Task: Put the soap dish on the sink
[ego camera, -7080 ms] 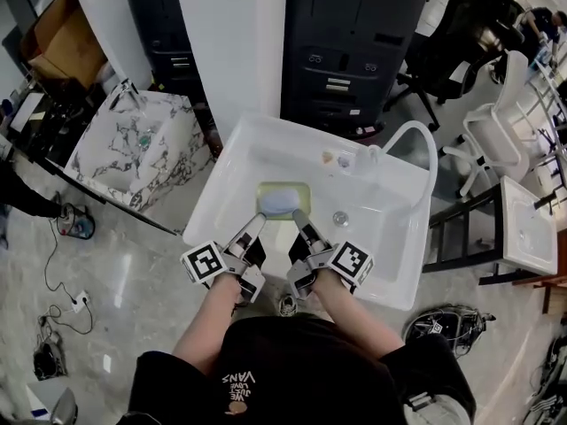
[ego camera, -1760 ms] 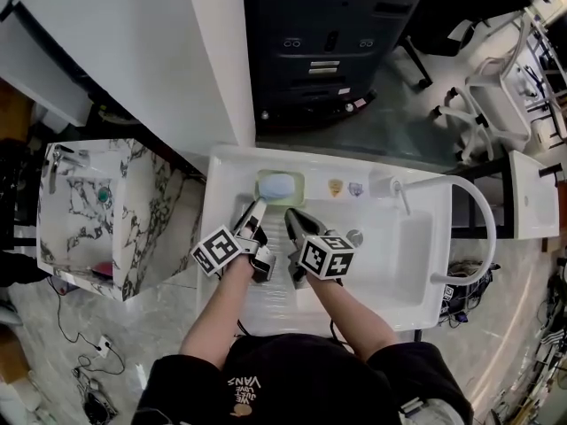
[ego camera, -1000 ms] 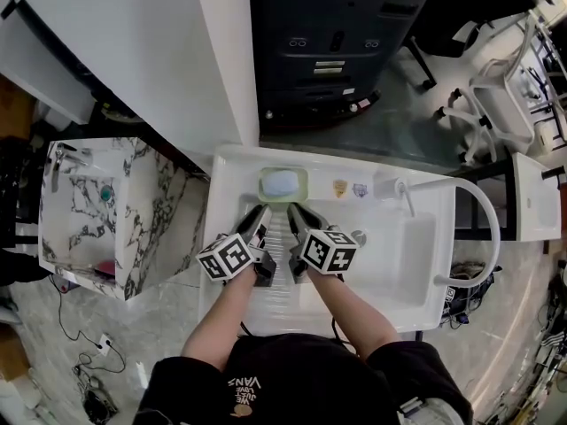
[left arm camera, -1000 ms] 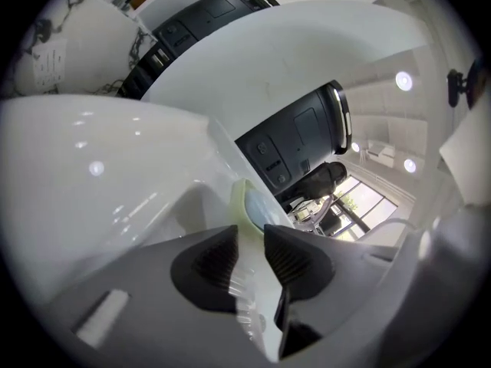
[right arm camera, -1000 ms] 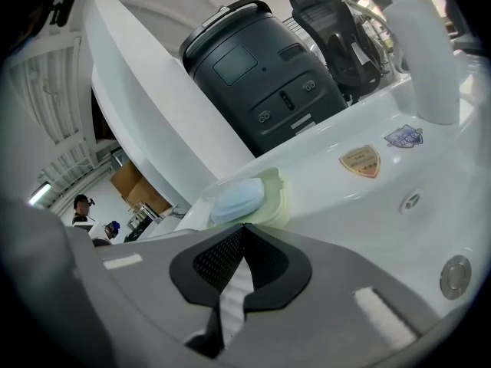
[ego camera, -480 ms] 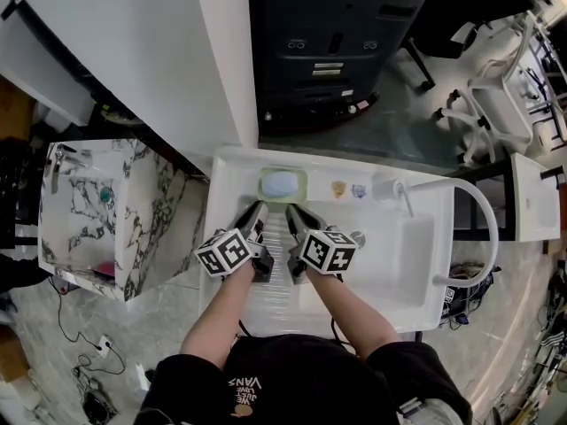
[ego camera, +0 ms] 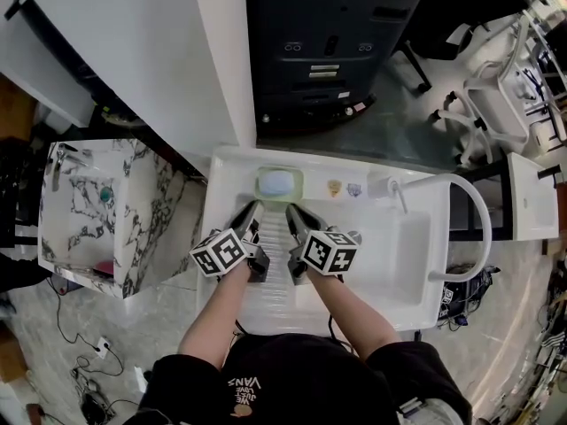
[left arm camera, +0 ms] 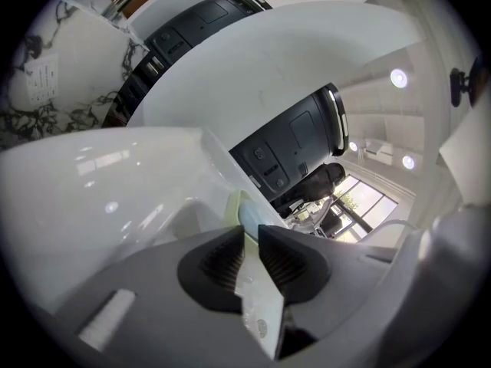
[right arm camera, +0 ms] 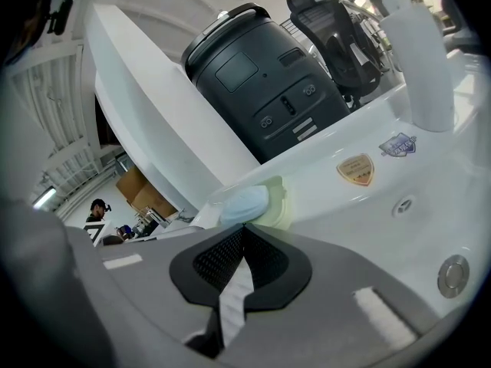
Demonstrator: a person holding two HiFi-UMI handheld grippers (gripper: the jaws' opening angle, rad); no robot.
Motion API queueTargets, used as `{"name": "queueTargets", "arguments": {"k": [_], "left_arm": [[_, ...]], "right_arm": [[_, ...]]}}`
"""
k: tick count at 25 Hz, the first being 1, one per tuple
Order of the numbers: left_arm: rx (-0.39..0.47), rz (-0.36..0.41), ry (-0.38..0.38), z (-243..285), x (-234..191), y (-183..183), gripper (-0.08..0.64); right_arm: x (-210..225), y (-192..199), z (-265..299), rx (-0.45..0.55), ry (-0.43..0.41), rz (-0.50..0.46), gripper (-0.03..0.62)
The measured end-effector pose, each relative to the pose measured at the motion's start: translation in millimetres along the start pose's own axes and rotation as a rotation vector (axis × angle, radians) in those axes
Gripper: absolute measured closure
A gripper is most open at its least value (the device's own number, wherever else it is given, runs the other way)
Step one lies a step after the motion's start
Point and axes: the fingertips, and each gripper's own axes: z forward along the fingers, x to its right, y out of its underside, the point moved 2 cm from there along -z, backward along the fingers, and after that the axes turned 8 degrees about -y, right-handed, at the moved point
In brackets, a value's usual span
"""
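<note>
soap dish (ego camera: pixel 260 184): on back edge of sink (ego camera: pixel 390 273), near left corner, soap (ego camera: pixel 278 182) inside | my left hand-held gripper (ego camera: pixel 254 206): jaws just closed partway, slightly apart, empty | my right hand-held gripper (ego camera: pixel 291 209): together, empty | handling: I judge it light, stiff, slippery; pinch near rim.

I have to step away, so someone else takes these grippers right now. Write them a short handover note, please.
Left gripper: jaws have just been closing; narrow gap, nothing in it.
Right gripper: shut, empty.
Both are over the sink basin, apart from the soap dish, which sits with its blue soap on the back ledge.
Done: dish placed on the sink.
To do: nothing that shows; probably just pull back.
</note>
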Motion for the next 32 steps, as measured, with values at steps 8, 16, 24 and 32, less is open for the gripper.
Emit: {"name": "queueTargets", "arguments": {"k": [8,16,24,32], "left_arm": [[0.036,0.065,0.015,-22.4,18.3,1.4,0.475],[0.091,0.181,0.024,-60.0,42.7,8.6,0.508],[0.157,0.22,0.002,-105.4,59.9,30.9,0.508],[0.217,0.238,-0.011,-149.9,81.2,63.4,0.508]], "right_arm": [[-9.1,-8.2,-28.0,0.023,-0.028,-0.042,0.589],[-25.8,-11.5,-61.7,0.022,-0.083,-0.134,0.589],[-39.5,-4.3,-100.5,0.003,-0.139,-0.194,0.591],[-57.5,12.0,-147.3,-0.02,-0.211,-0.256,0.591]]}}
